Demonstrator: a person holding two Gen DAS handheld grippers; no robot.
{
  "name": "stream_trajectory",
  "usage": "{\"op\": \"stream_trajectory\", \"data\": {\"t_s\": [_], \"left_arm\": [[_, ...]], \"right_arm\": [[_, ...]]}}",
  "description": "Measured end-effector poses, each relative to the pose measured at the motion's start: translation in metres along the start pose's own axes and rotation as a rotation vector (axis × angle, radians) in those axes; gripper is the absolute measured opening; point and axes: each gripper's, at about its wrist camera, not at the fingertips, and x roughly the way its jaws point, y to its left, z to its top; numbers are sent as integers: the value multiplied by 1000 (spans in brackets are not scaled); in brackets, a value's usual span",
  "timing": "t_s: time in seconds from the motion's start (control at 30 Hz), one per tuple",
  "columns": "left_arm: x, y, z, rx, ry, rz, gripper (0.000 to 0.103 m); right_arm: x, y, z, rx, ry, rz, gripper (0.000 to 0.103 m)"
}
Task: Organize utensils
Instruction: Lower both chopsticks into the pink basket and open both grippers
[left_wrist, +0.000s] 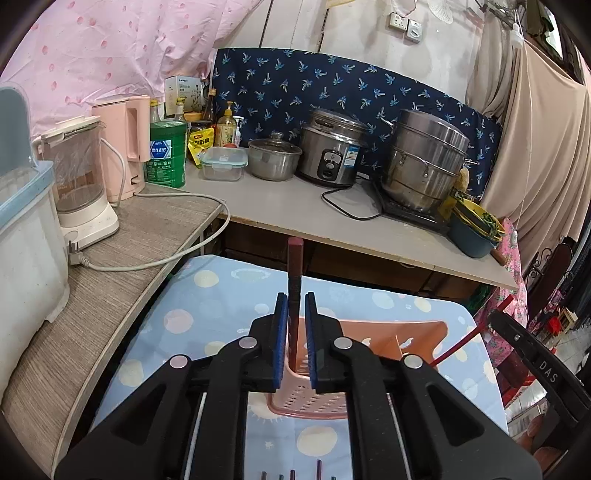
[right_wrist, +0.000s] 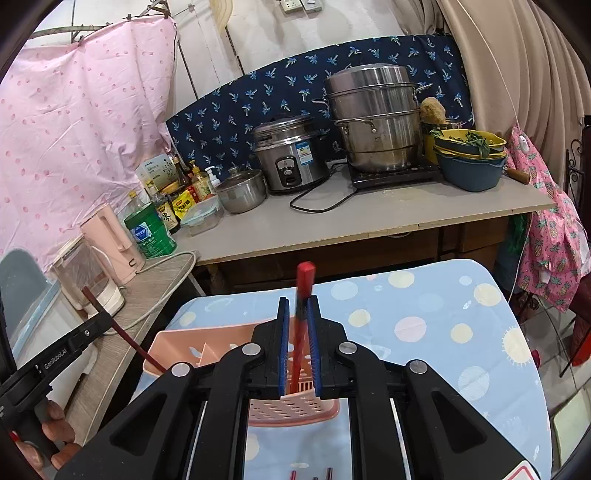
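Chopsticks are being loaded into the pink perforated plastic holder (left_wrist: 369, 339) on the dotted blue tabletop (right_wrist: 424, 325). Left claw (left_wrist: 295, 339) pinches a dark maroon chopstick (left_wrist: 294, 273); right claw (right_wrist: 298, 343) pinches a red chopstick (right_wrist: 303, 291). Both tips sit inside the holder. Keep each stick near upright, lower until it bottoms out, then spread the jaws. More sticks lie on the tabletop nearby.

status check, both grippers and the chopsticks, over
Left gripper shut on dark chopstick. Right gripper shut on red chopstick. Both over pink basket. Nothing blocking.
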Motion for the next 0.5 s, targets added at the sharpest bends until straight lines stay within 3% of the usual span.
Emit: {"op": "stream_trajectory", "data": {"t_s": [0.07,0.13,0.5], "left_arm": [[-3,2,-1,-13,1,1,34],[-8,4,-2,-19,-16,12,43],[-36,16,-9,-28,-27,8,44]], "right_arm": [[-6,-2,0,5,-8,2,19],[-13,-3,0,7,-22,5,23],[-58,-5,-9,11,-65,19,28]]}}
